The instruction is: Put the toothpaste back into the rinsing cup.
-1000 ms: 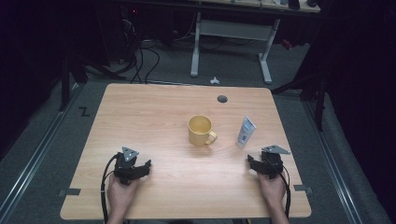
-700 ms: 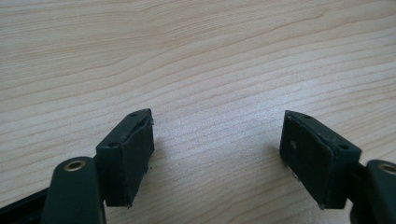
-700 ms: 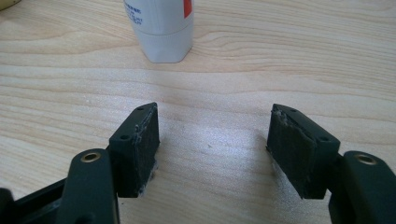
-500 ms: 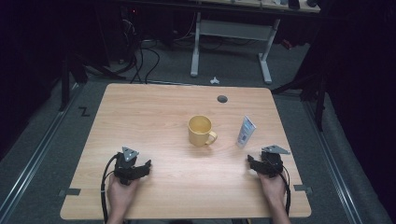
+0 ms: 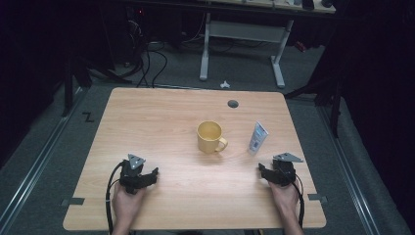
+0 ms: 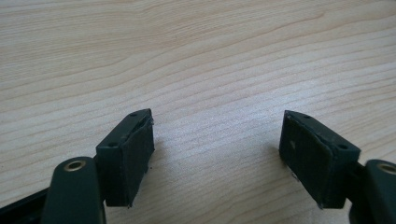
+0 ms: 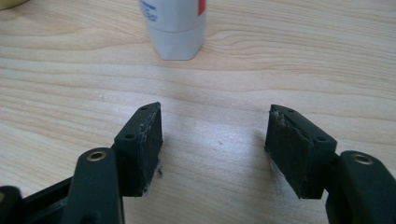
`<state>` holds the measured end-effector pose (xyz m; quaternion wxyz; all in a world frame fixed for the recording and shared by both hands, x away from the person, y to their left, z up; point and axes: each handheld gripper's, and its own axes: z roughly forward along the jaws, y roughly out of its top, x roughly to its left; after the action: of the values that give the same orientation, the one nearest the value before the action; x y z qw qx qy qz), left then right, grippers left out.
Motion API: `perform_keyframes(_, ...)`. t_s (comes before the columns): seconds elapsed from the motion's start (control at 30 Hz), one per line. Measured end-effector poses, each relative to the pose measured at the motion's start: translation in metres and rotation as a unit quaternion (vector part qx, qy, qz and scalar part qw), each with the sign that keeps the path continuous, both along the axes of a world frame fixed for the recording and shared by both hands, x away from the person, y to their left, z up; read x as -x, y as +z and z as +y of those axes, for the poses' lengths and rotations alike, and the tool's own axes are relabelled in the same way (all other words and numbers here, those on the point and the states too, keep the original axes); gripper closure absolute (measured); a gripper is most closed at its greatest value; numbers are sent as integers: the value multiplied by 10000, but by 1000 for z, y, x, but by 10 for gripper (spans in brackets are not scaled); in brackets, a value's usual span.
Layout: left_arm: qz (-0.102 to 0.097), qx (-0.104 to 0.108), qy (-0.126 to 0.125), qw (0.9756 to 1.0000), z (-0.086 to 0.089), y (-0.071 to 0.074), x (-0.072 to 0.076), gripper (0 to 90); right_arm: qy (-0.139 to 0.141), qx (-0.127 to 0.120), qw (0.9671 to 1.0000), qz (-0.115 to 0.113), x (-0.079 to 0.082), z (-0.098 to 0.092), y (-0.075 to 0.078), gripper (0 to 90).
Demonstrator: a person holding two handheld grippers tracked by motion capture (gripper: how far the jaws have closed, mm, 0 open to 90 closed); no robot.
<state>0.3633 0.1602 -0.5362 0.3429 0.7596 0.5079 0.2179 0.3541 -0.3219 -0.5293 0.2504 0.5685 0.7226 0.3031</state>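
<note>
High view: both grippers rested low on the near part of the wooden table (image 5: 161,117), the left gripper (image 5: 149,175) at the near left and the right gripper (image 5: 264,172) at the near right, each in a hand, neither touching anything but the tabletop. The white tube (image 5: 257,137) stood upright on its cap just beyond the right gripper, near the right edge; the yellow mug (image 5: 210,136) sat near the middle, handle turned toward the tube, the two close but apart. Left gripper view: jaws stood wide apart over bare wood grain, nothing between them, pads (image 6: 135,158) low to the surface. Right gripper view: jaws likewise spread with empty table between; the tube's capped end (image 7: 176,28) stood ahead and slightly off the centreline, and a sliver of the mug (image 7: 9,3) showed at the top left corner. Judgement on risks: the tube is tall on a narrow cap, so an off-centre approach could strike it with one pad first and tip it, possibly toward the mug or off the right edge. A grip set too high on the soft body could let it swing or squeeze out its contents; one set too low could scrape the pads along the table. The trailing cable (image 5: 110,196) on the left could drag if that arm crossed toward the mug.
</note>
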Motion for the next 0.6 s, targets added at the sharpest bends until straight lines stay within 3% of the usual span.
perform_keyframes(0.6,2,-1,-1,10000,0,0,0,266,265,-98,9996,-79,14,10,6,372)
